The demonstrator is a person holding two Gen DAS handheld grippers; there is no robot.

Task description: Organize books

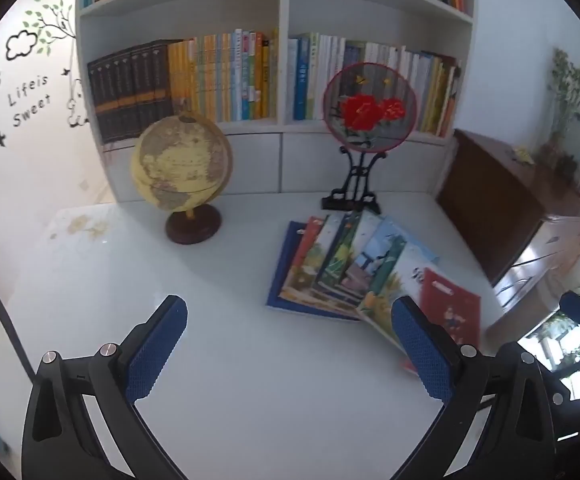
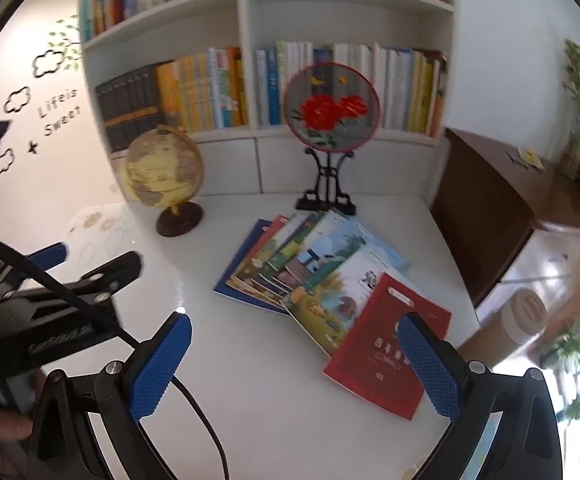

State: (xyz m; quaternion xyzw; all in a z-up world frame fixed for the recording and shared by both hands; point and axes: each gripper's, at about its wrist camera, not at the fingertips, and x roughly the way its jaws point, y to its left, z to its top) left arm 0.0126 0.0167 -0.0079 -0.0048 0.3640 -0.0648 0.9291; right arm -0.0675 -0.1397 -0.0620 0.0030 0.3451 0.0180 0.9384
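Several thin picture books (image 1: 342,264) (image 2: 302,264) lie fanned out on the white desk (image 1: 229,360) (image 2: 269,400), right of centre. A red book (image 1: 450,308) (image 2: 386,352) lies nearest, at the fan's right end. My left gripper (image 1: 290,304) hovers open over bare desk, left of the books; its right finger overlaps the fan's near corner in view. My right gripper (image 2: 294,320) is open too, above the desk, its right finger in front of the red book. Nothing is between either pair of fingers. The left gripper (image 2: 97,256) also shows at the left of the right wrist view.
A globe (image 1: 181,160) (image 2: 163,168) and a round embroidered fan on a black stand (image 1: 370,108) (image 2: 332,110) stand at the desk's back. Behind them is a white bookshelf (image 1: 281,128) (image 2: 245,132) packed with upright books. A brown cabinet (image 1: 502,200) (image 2: 490,200) stands right.
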